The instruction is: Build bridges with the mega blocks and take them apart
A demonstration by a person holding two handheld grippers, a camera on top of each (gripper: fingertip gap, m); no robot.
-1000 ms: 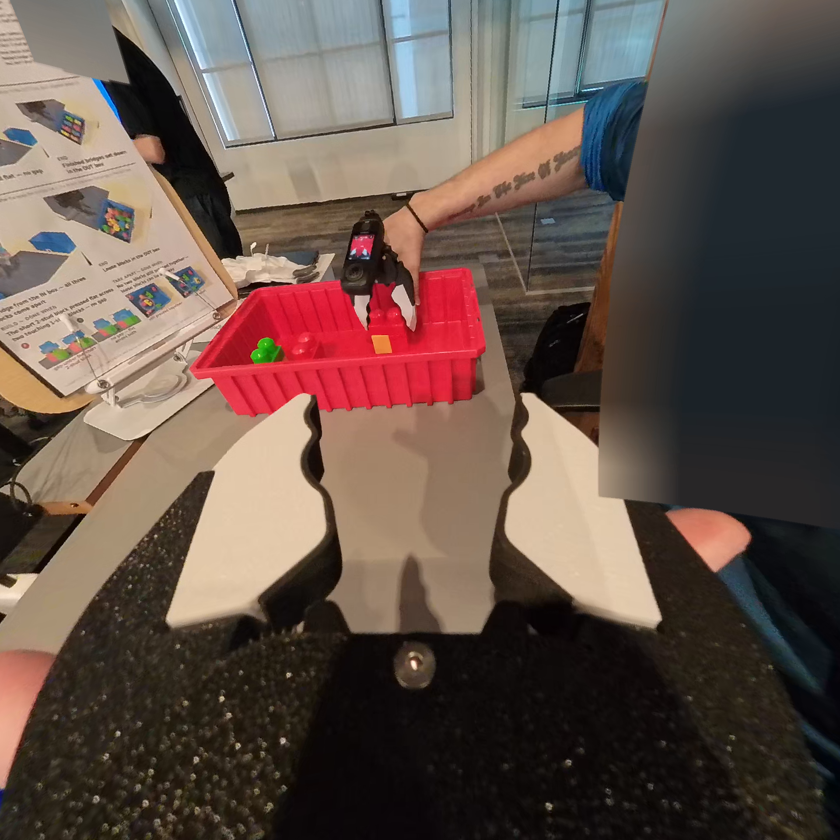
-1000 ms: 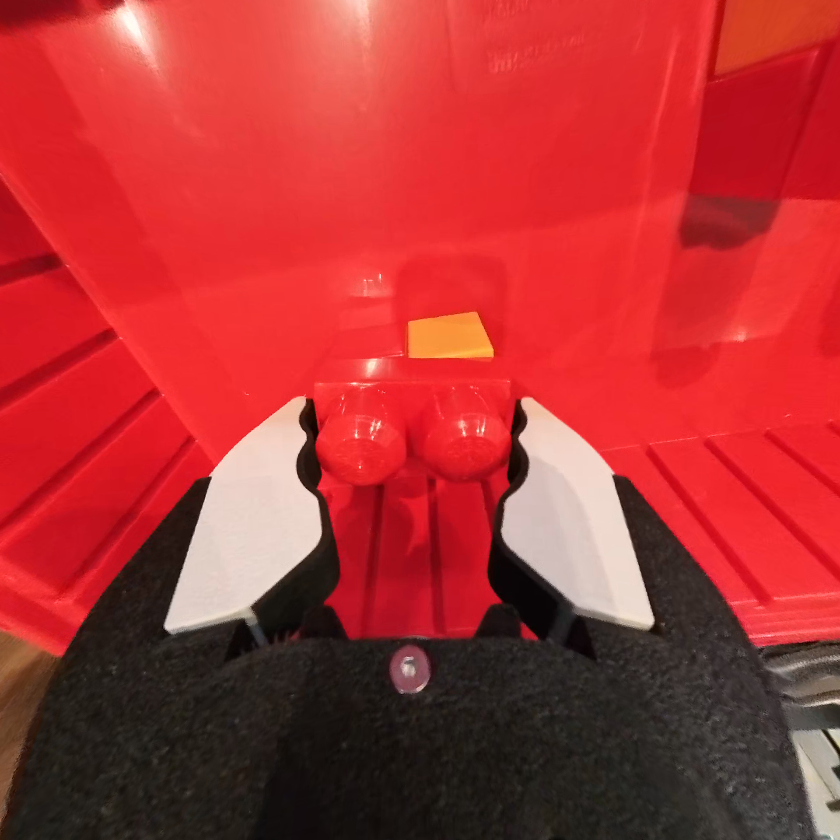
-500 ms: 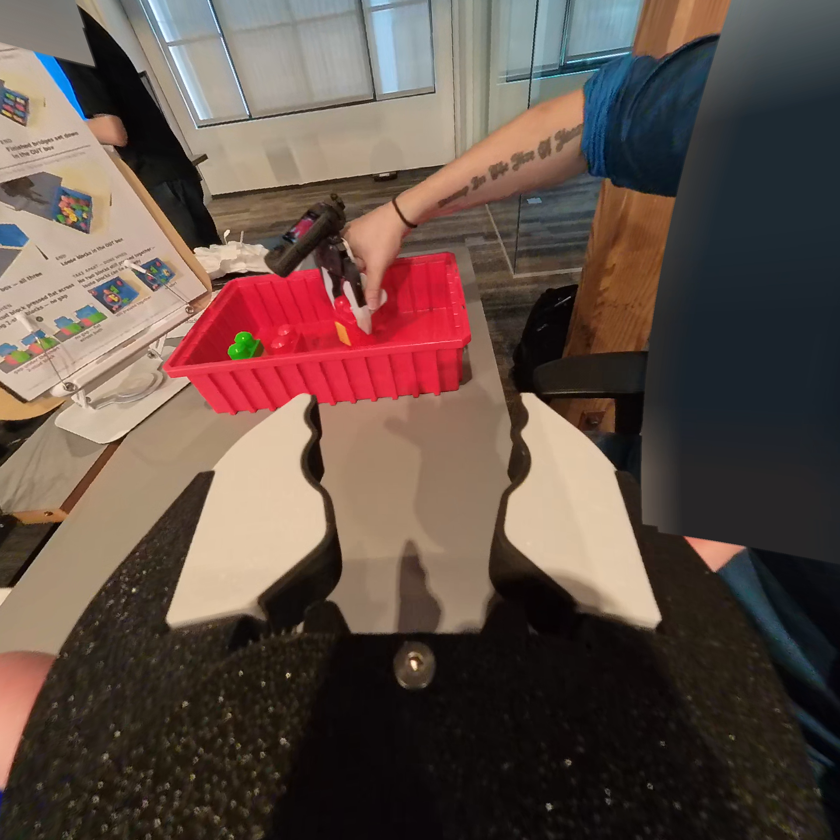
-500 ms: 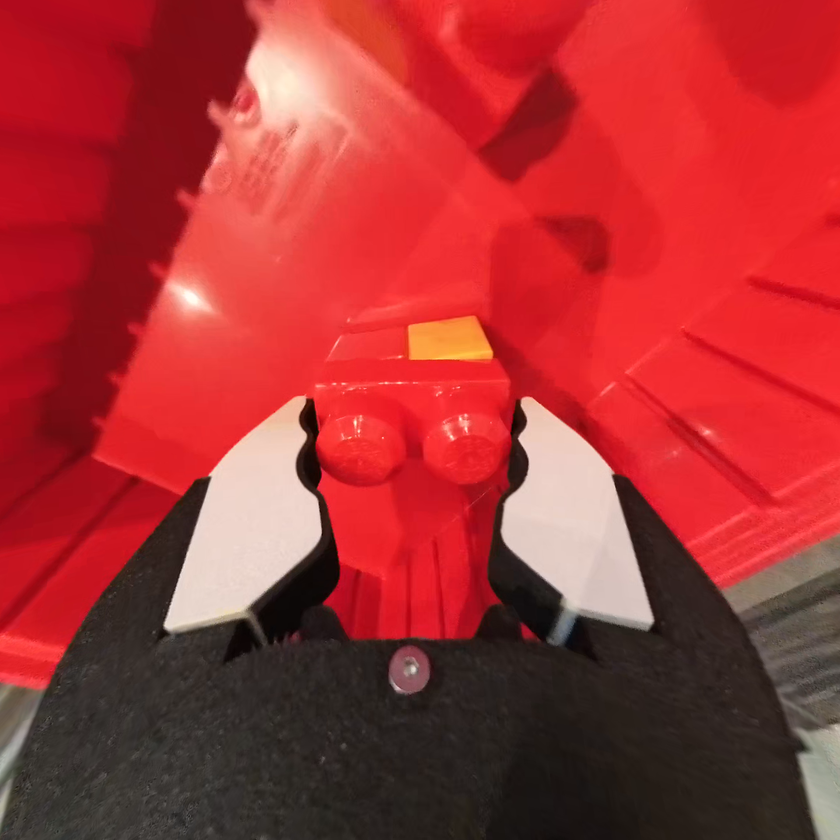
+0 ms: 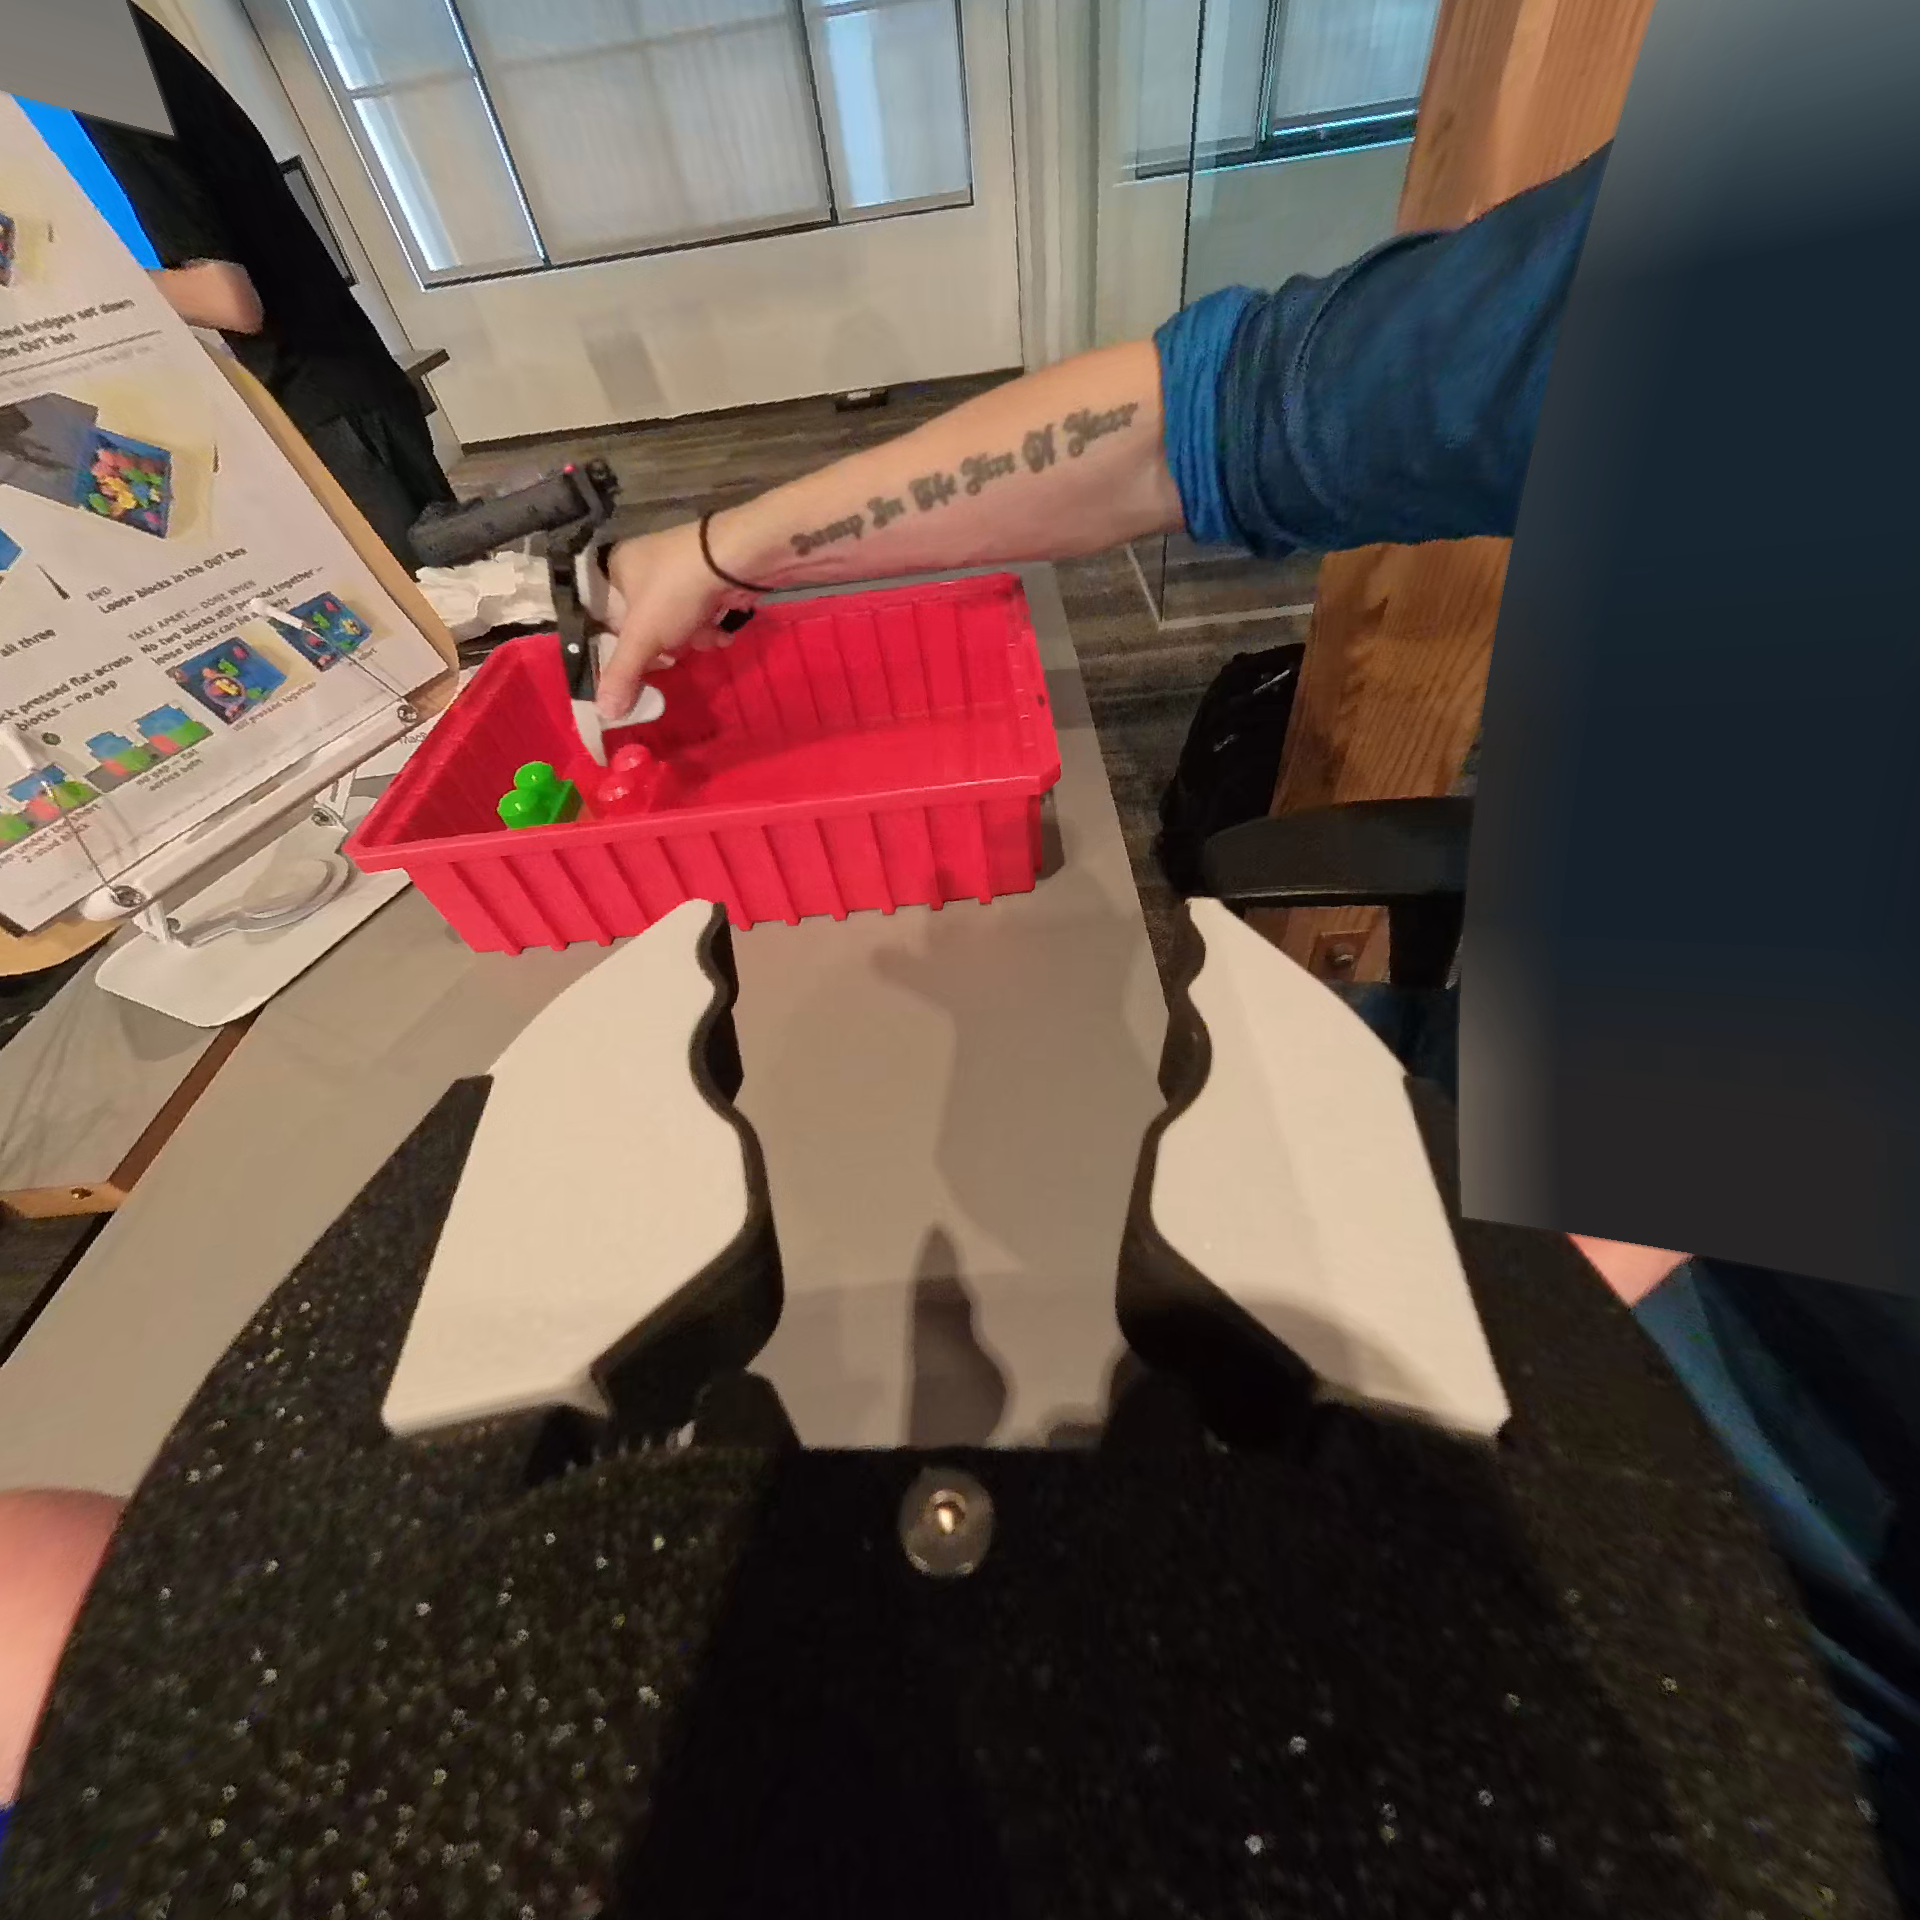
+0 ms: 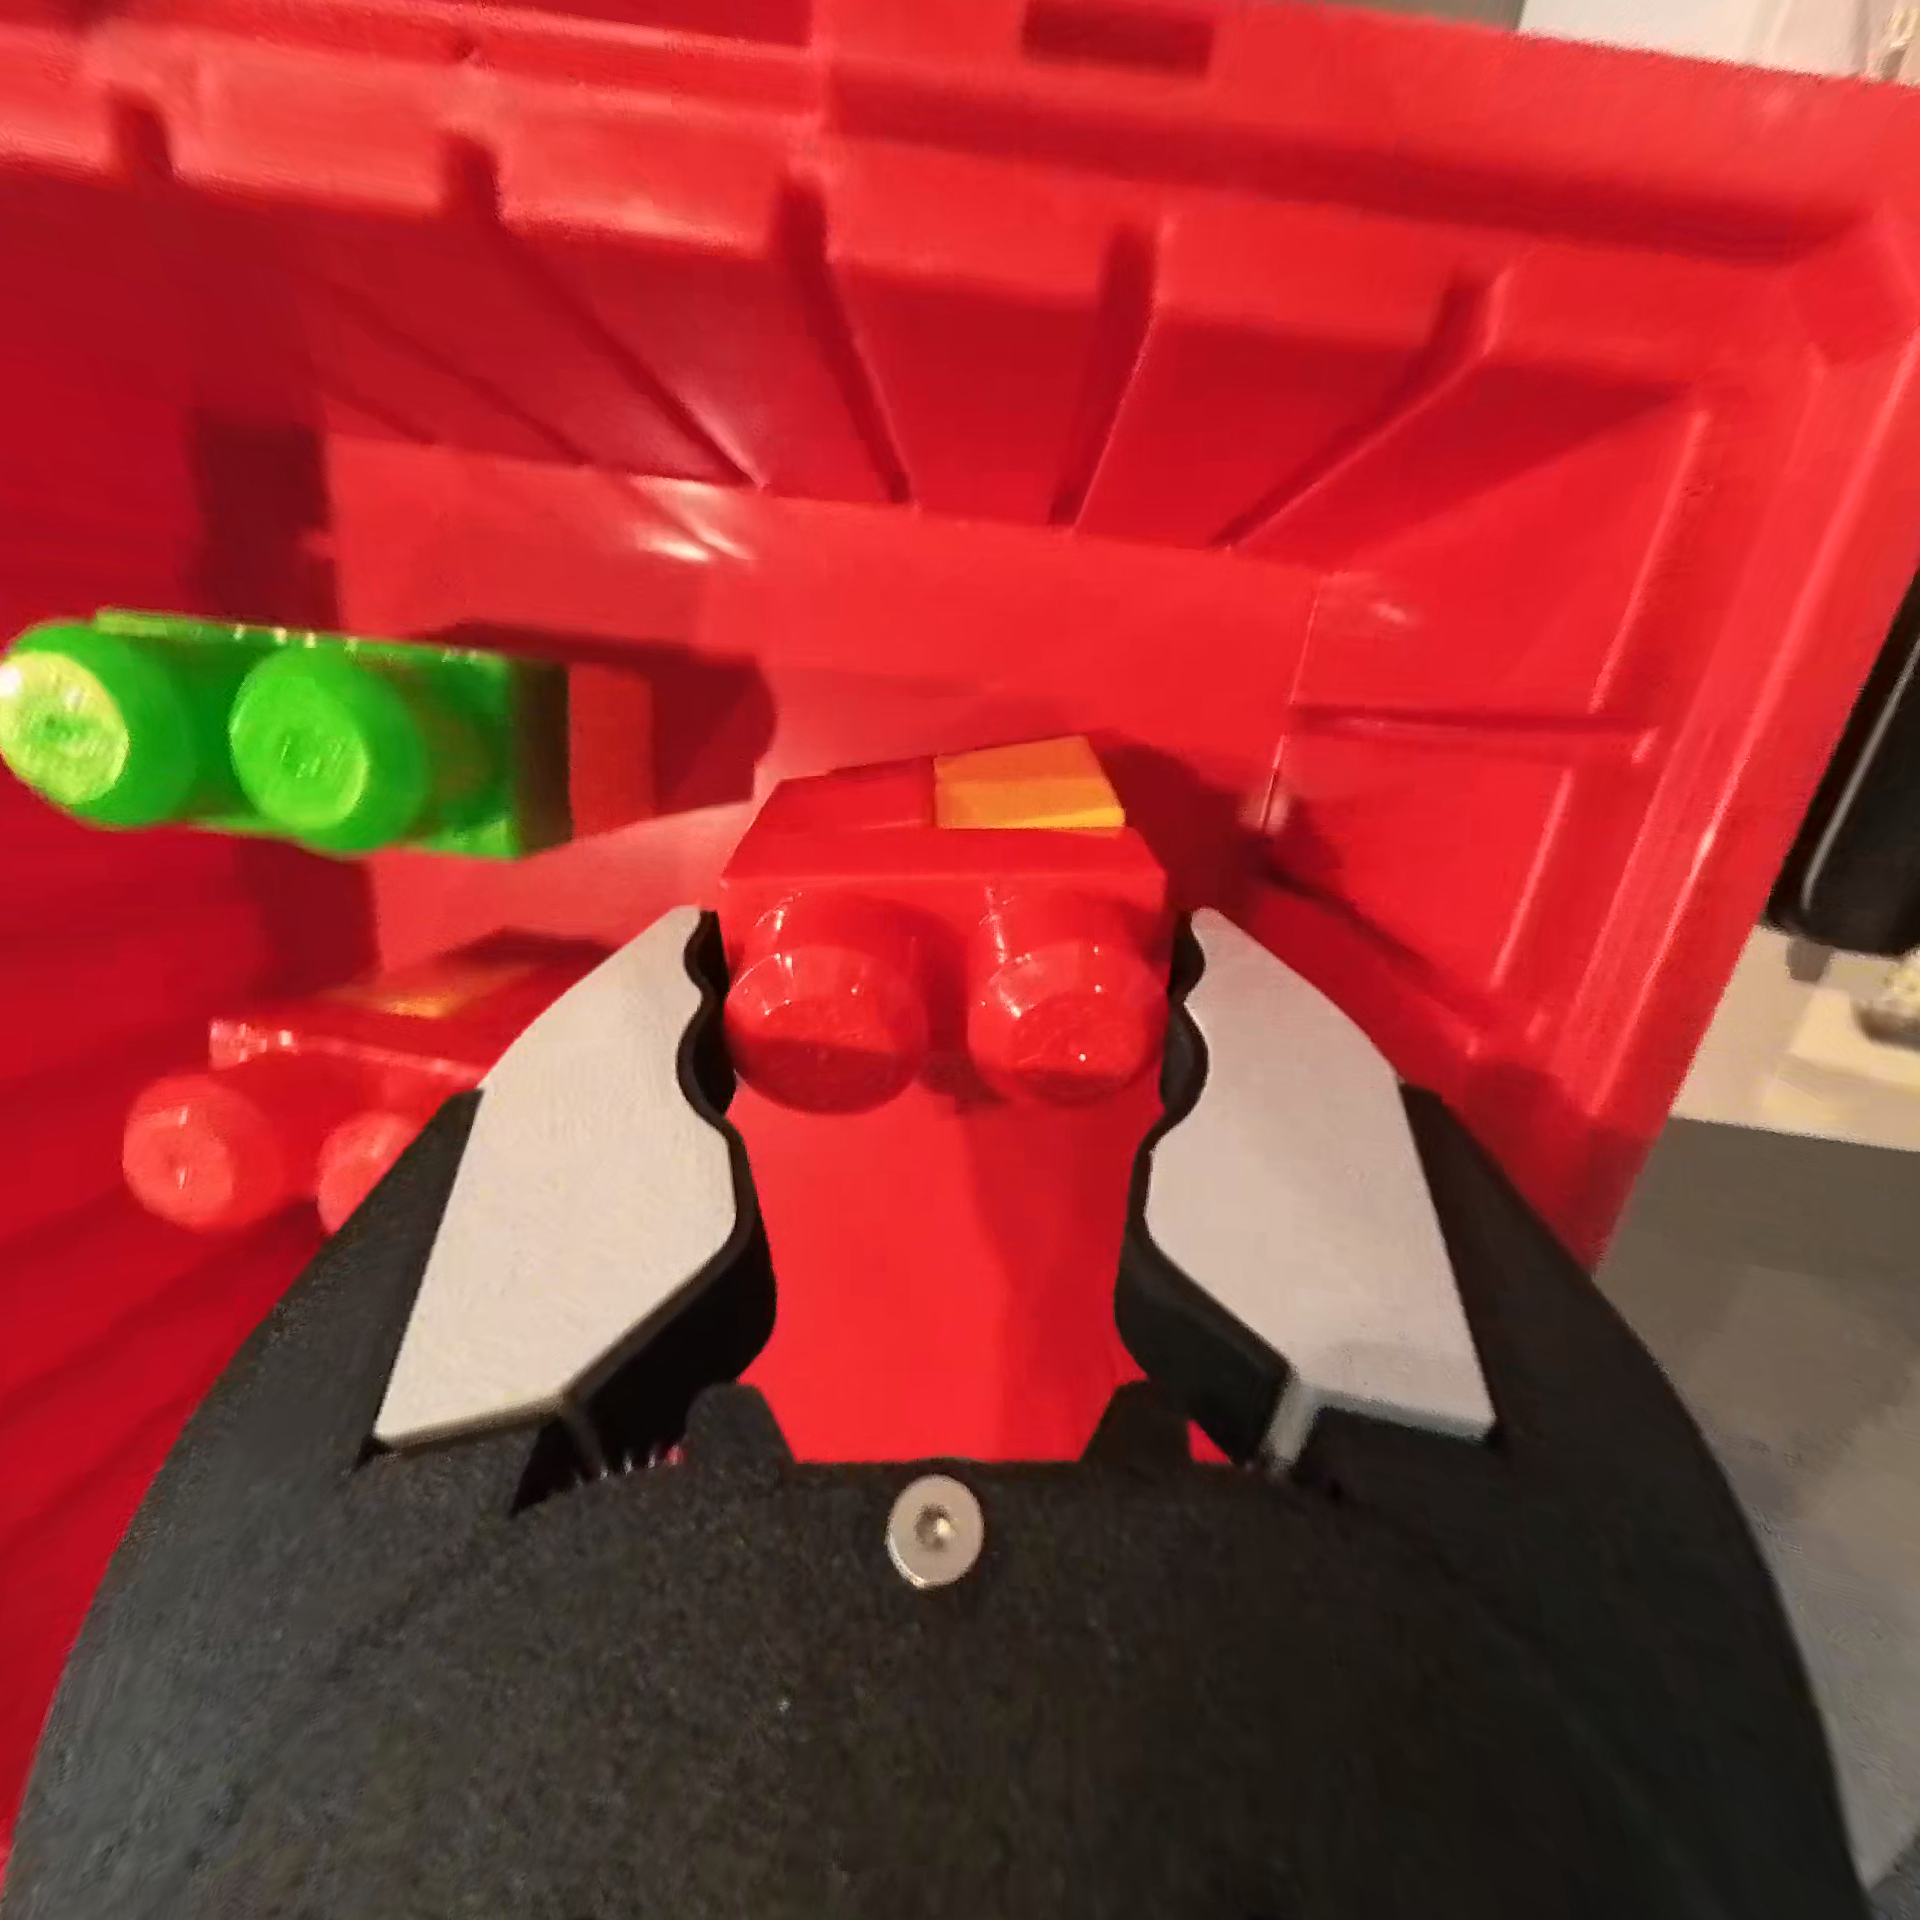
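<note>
Right wrist view, fingers: the right gripper (image 6: pixel 940 997) is closed on a red block (image 6: pixel 940 883), one white finger (image 6: pixel 582 1174) pressed against each side, with the block's two studs facing the camera.
Held piece: an orange block (image 6: pixel 1023 795) shows just behind the red one and seems joined to it, so this may be part of a bridge; how many blocks make it up cannot be told.
Right gripper's place: inside the red bin (image 5: pixel 883 821), low over its floor at the left end, as the left wrist view shows.
Nearby blocks: a green block (image 6: pixel 270 738) and a second red block (image 6: pixel 281 1112) lie in the same end of the bin, beside the held piece and not touching it.
Left gripper: the left gripper (image 5: pixel 945 1039) is wide open and holds nothing, hovering over the grey worktop (image 5: pixel 935 1091) on the near side of the bin.
Surroundings: an instruction board (image 5: pixel 156 582) on a stand sits to the left of the bin.
Done so far: judging by this, few blocks are in the bin, and at most one joined piece exists.
Left to do: no complete bridge is visible; whether this piece is being set down or lifted out cannot be told, so building or taking apart probably remains.
</note>
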